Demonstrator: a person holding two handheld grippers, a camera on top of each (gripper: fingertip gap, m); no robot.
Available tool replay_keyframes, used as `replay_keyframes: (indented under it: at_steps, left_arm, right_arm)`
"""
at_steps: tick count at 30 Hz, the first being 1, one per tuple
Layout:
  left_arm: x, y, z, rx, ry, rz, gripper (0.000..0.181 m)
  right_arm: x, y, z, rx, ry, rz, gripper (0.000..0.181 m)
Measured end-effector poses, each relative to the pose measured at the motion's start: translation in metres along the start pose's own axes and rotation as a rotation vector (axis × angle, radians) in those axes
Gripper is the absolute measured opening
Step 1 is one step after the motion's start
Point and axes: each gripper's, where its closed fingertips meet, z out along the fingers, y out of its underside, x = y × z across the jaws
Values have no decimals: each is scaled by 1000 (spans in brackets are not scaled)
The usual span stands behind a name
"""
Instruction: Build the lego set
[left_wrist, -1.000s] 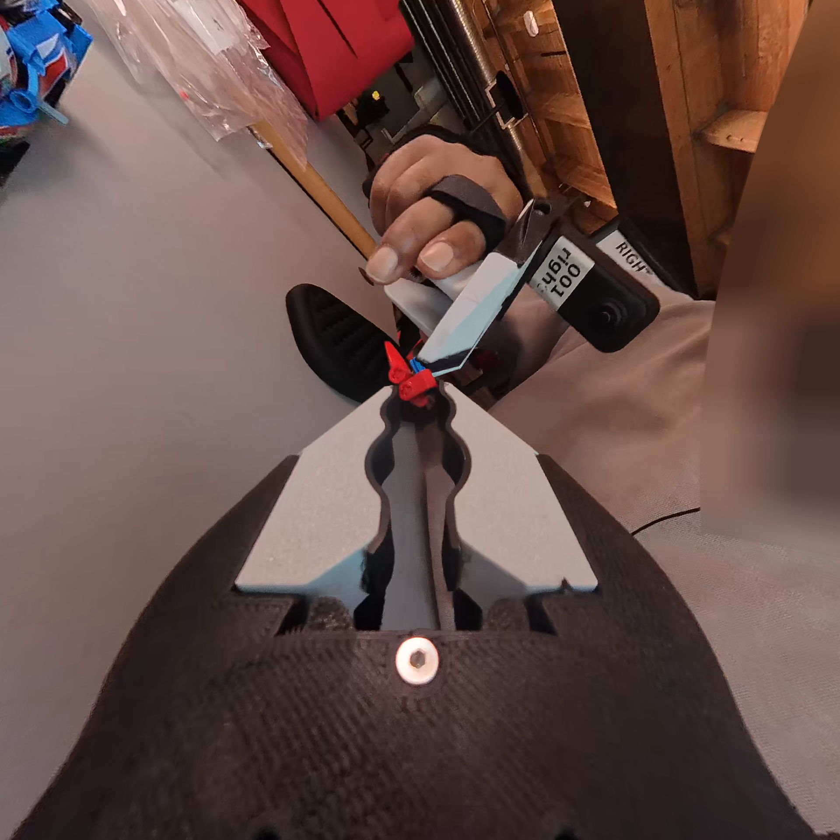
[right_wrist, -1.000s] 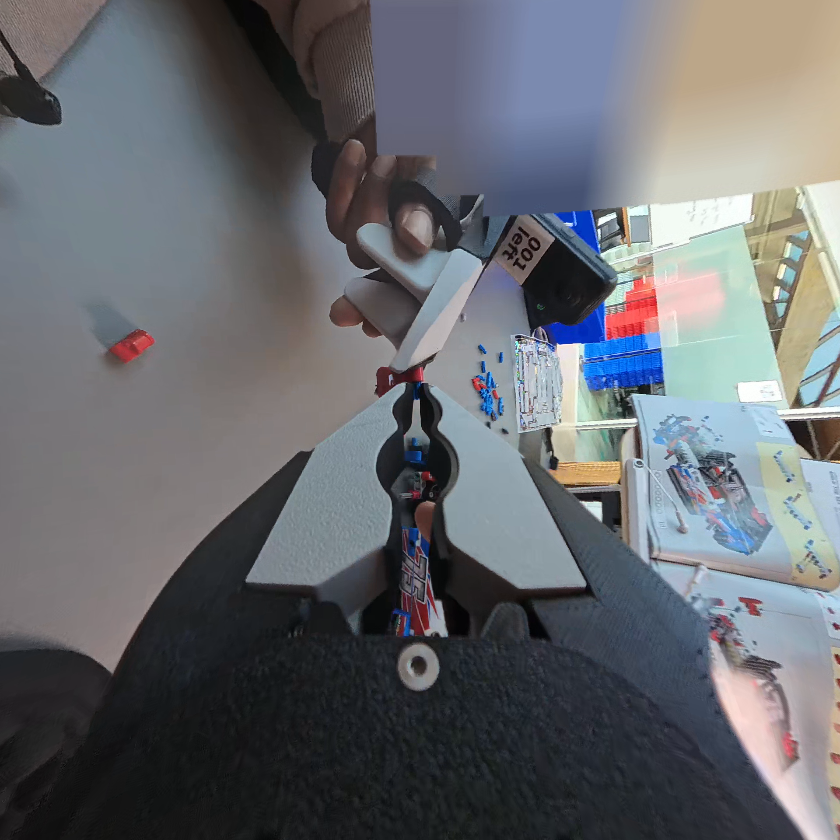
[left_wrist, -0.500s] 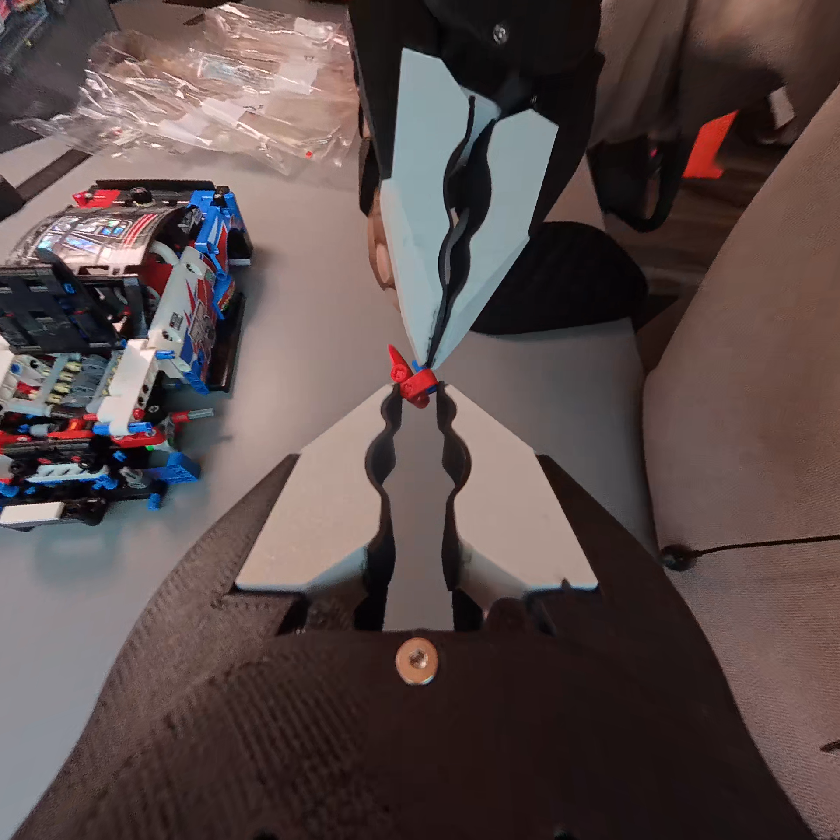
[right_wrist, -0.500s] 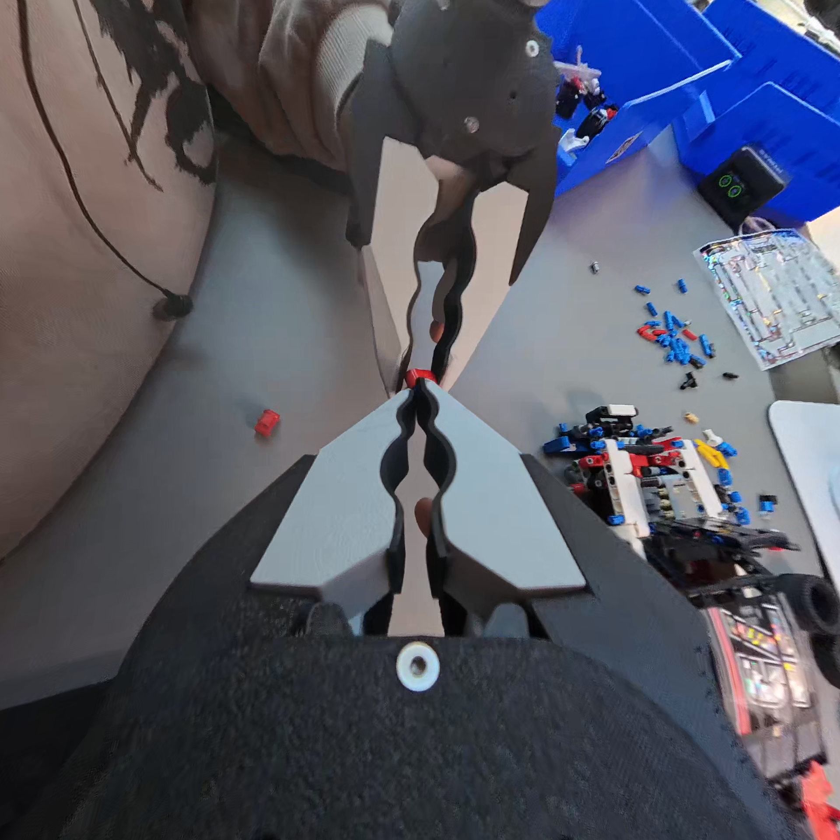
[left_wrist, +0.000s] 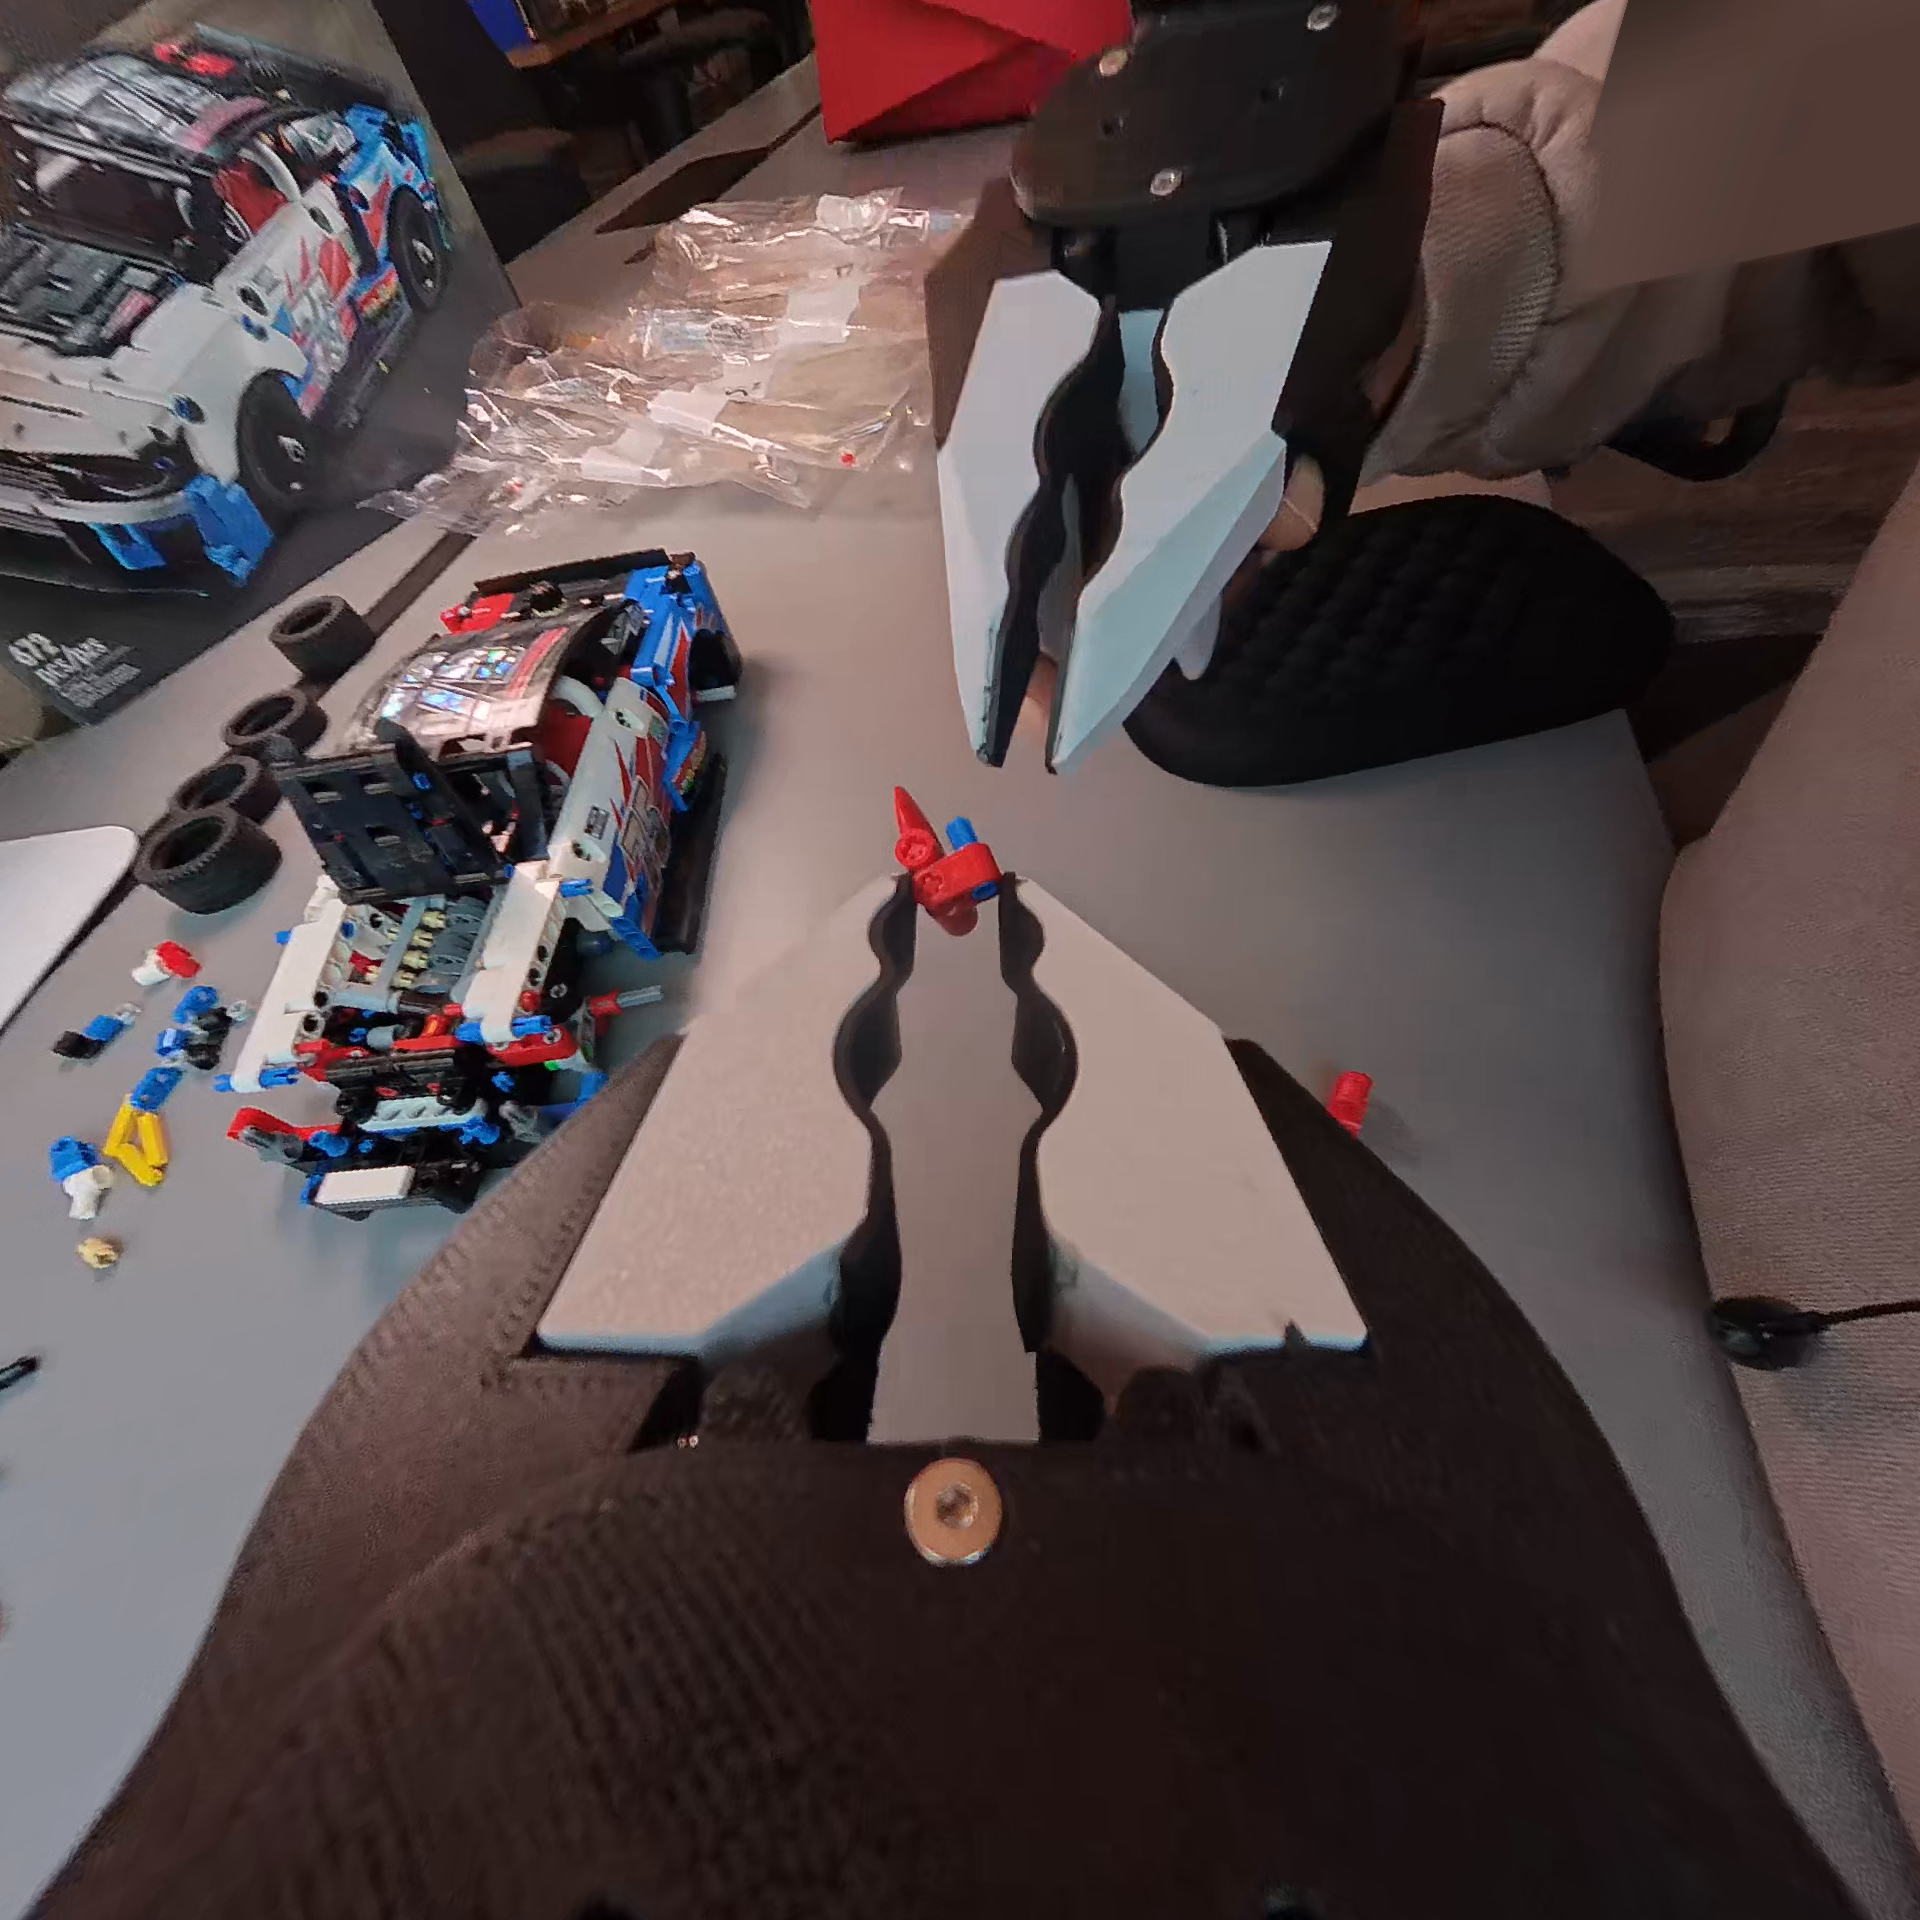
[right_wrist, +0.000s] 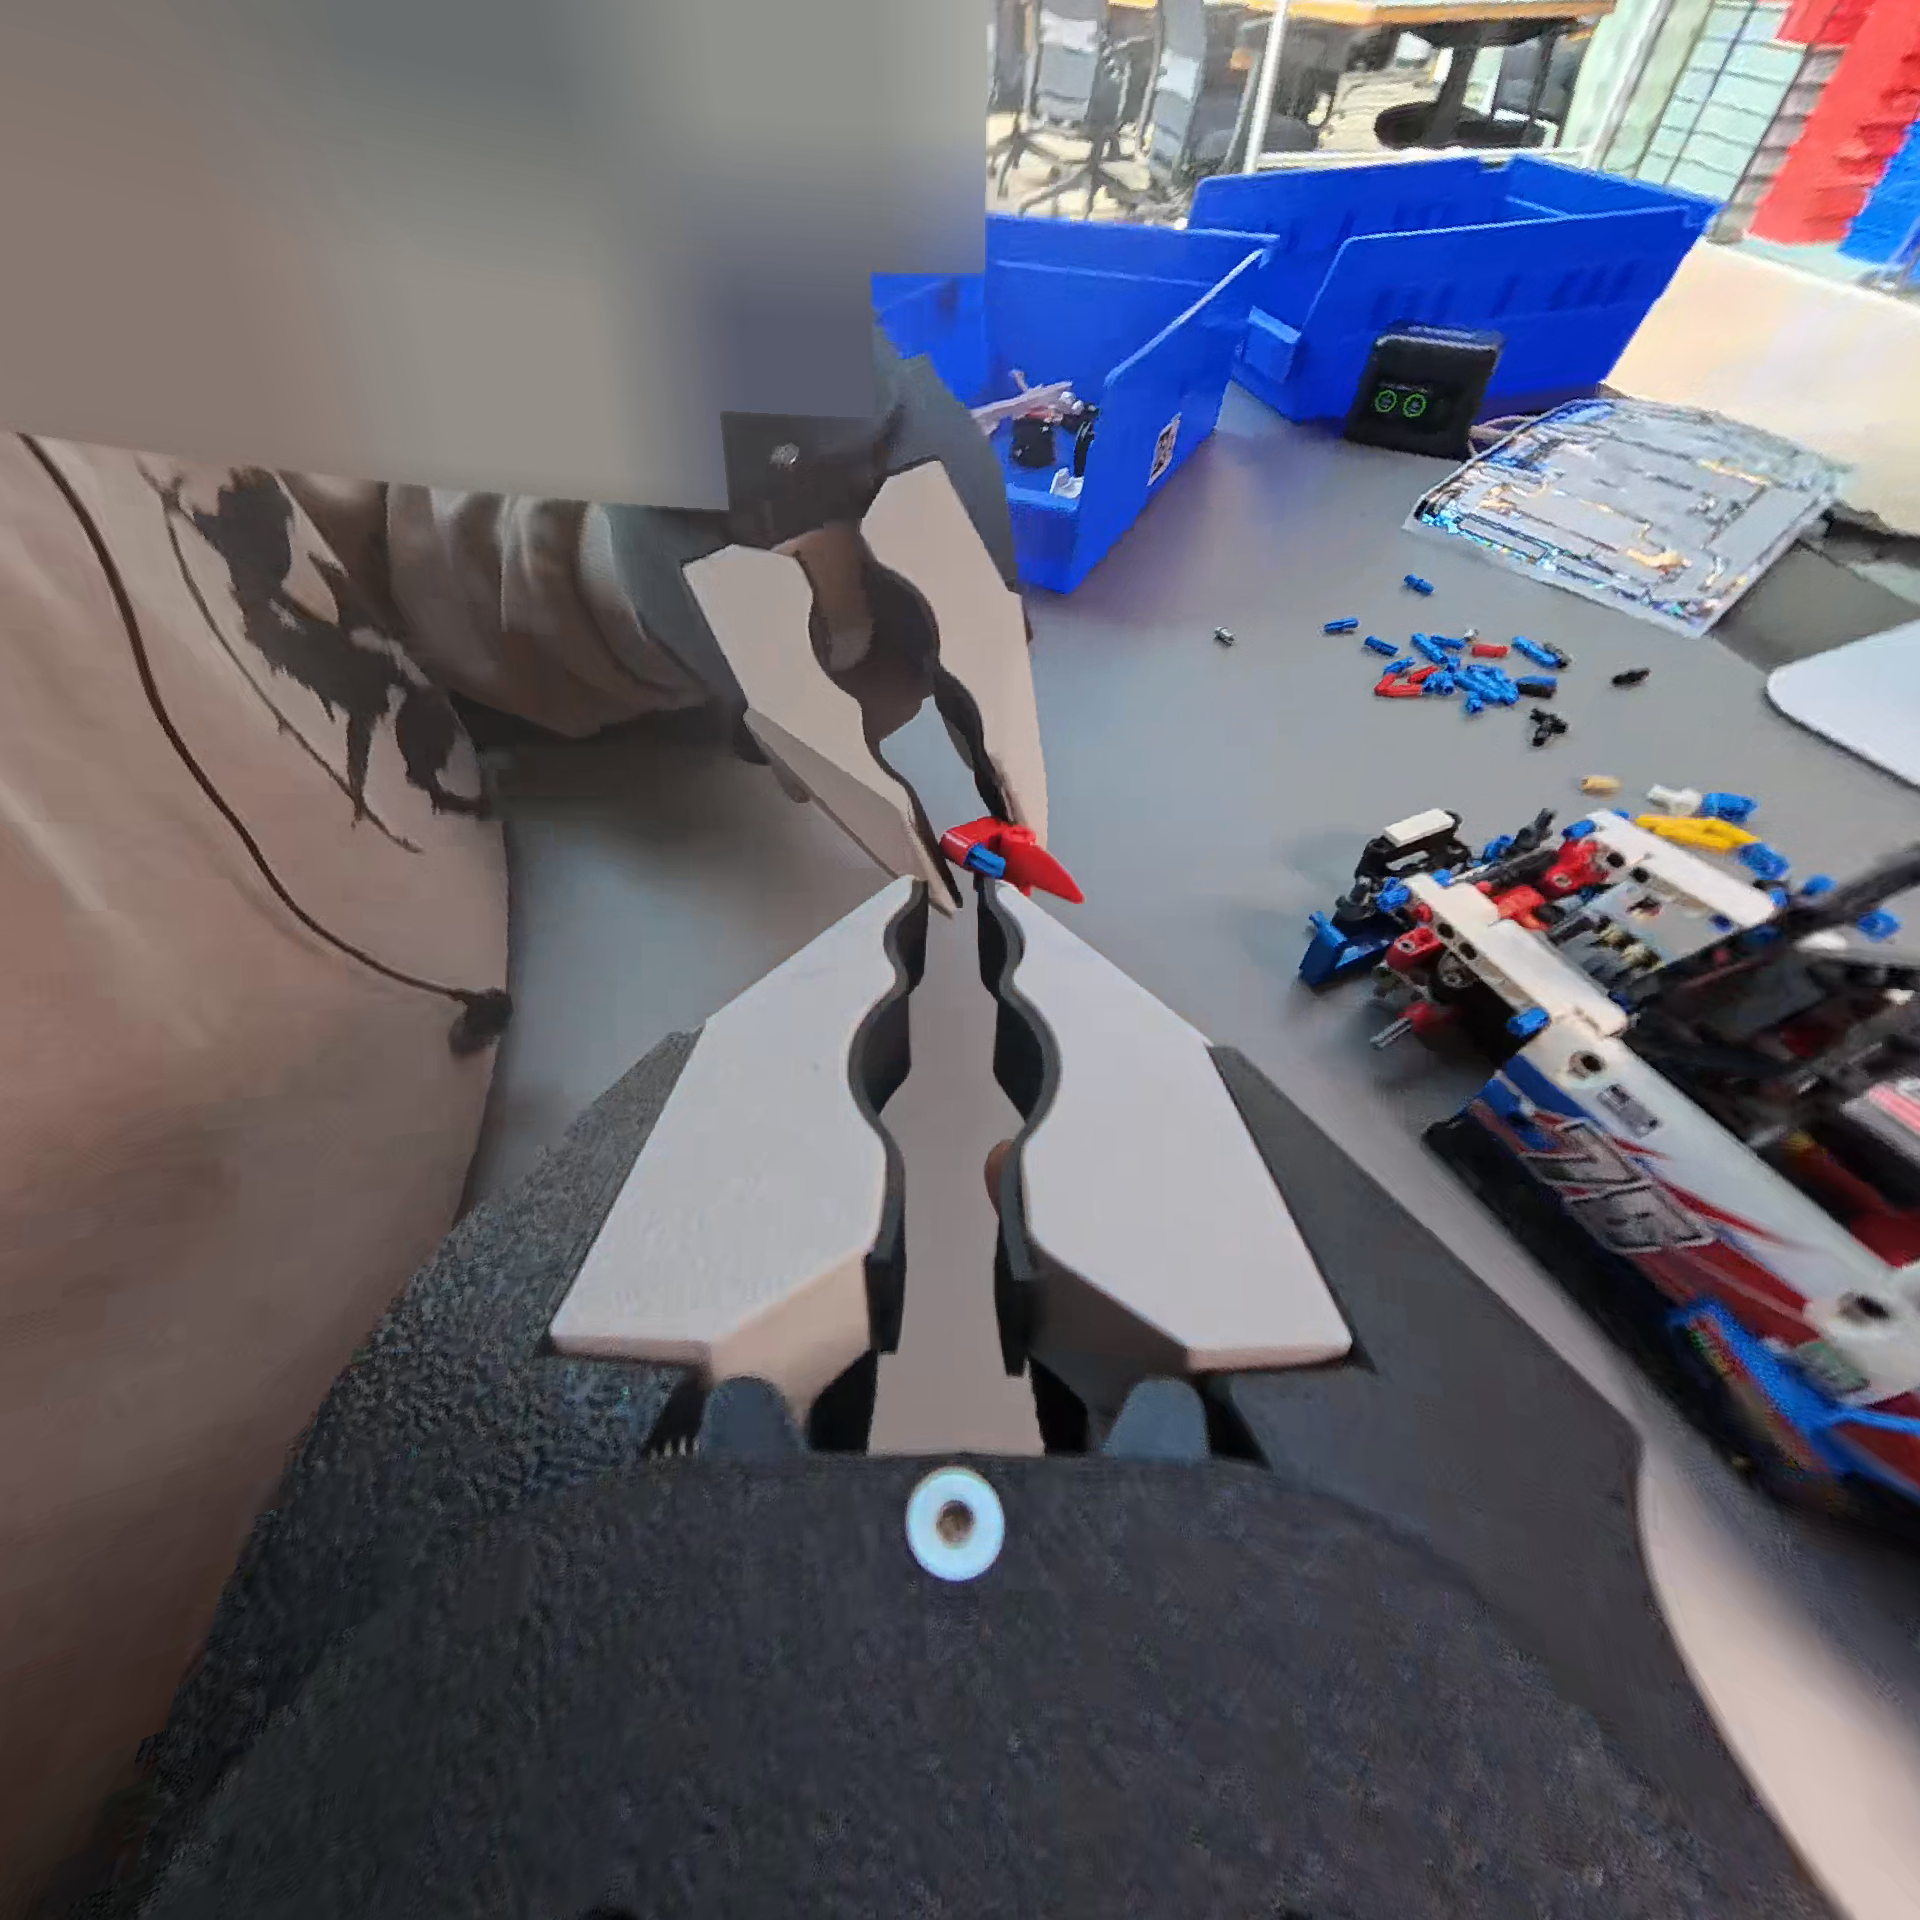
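Note:
My left gripper (left_wrist: 951, 883) is shut on a small red piece with a blue pin (left_wrist: 940, 868), held above the grey table (left_wrist: 1299, 883). My right gripper (left_wrist: 1025, 764) hangs just beyond it, tips slightly apart and empty. In the right wrist view, my right gripper (right_wrist: 948, 902) sits right below the left gripper (right_wrist: 977, 857) and its red piece (right_wrist: 1013, 857). The half-built red, white and blue lego car (left_wrist: 499, 862) lies on the table to the left; it also shows in the right wrist view (right_wrist: 1662, 1039).
A loose red piece (left_wrist: 1349, 1096) lies by my left gripper. Black tyres (left_wrist: 213, 842), the set's box (left_wrist: 208, 260), plastic bags (left_wrist: 707, 353) and small loose pieces (left_wrist: 135, 1091) lie around the car. Blue bins (right_wrist: 1143, 364), more loose pieces (right_wrist: 1465, 670) and a sticker sheet (right_wrist: 1621, 509) lie farther off.
My right gripper has let go of the red piece and drawn back from it. Both grippers have swung toward the table and the car. My left gripper still holds the piece.

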Motion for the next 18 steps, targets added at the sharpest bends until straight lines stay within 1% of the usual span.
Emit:
replay_keyframes:
  at_steps: [3, 6, 9, 11, 13, 15, 16, 18]
  left_arm:
    - [-6, -6, -2, 28, -83, 89, 14]
    - [-10, -11, -5, 55, -145, 159, 14]
    - [-13, -16, -7, 77, -210, 240, 14]
    - [-14, -18, -8, 92, -242, 288, 14]
    - [-13, -19, -9, 102, -242, 301, 13]
    - [-12, -16, -8, 101, -210, 270, 14]
    - [-11, -14, -7, 103, -171, 231, 14]
    - [-8, -5, -3, 84, -59, 77, 14]
  right_arm:
    - [5, -1, -1, 126, 47, 205, 8]
    - [13, -4, -2, 240, 90, 333, 7]
    - [12, -11, 1, 318, 47, 429, 6]
    - [12, -14, 3, 340, 24, 456, 6]
    - [11, -12, 6, 322, 11, 443, 6]
    - [3, -7, 7, 266, -43, 394, 6]
    - [-4, -2, 7, 213, -89, 354, 6]
    - [-21, 18, 8, 44, -163, 240, 8]
